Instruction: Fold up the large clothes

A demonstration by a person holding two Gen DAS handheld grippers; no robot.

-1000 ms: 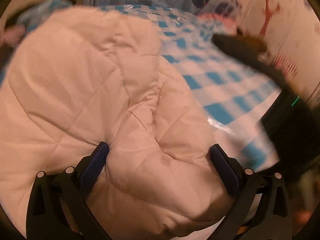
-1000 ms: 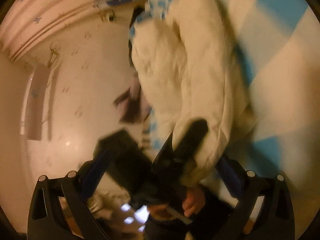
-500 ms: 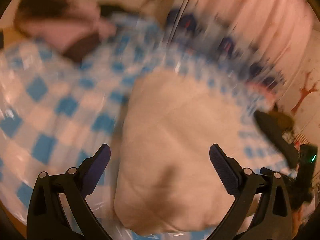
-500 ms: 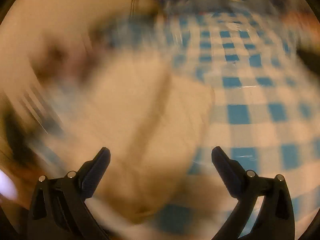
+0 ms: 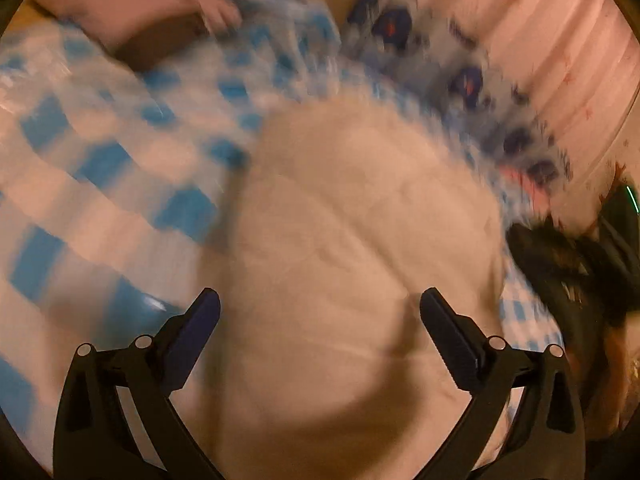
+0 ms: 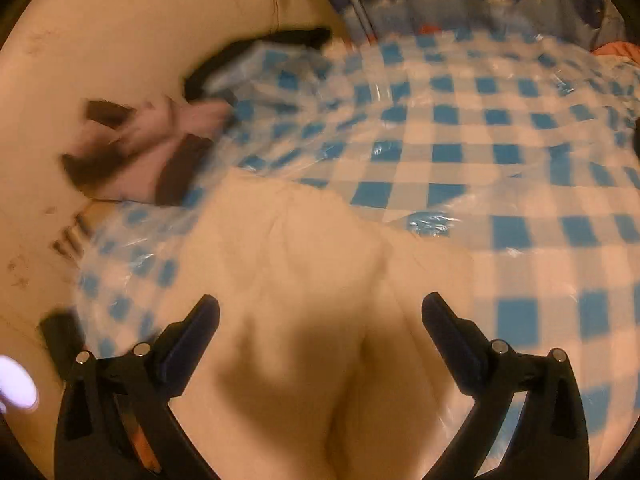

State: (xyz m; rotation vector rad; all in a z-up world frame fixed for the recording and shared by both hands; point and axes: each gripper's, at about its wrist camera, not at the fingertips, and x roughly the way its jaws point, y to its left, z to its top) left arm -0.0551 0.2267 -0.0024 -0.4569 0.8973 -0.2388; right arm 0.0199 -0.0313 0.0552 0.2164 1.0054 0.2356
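We have a cream quilted jacket (image 5: 360, 240) lying in a bundle on the blue-and-white checked cover (image 6: 500, 152), which looks glossy, as if under clear plastic. Our left gripper (image 5: 320, 320) hangs over it with its jaws spread wide and nothing between them; our right gripper (image 6: 320, 324) is likewise spread and empty above the same jacket (image 6: 304, 280). We judge the jacket to be light but bulky, soft and springy, so folds will likely puff back up unless pressed flat, and on that slick cover it may slide when we pull. The best holds look like the thick outer edges or a seam, where the padding gives the fingers something to bite; the blur hides which end is the collar or hem. To the right of the jacket the cover is open, with good room to spread it. On the far left a pink and brown garment (image 6: 152, 148) lies near the wall, so we have less room there.
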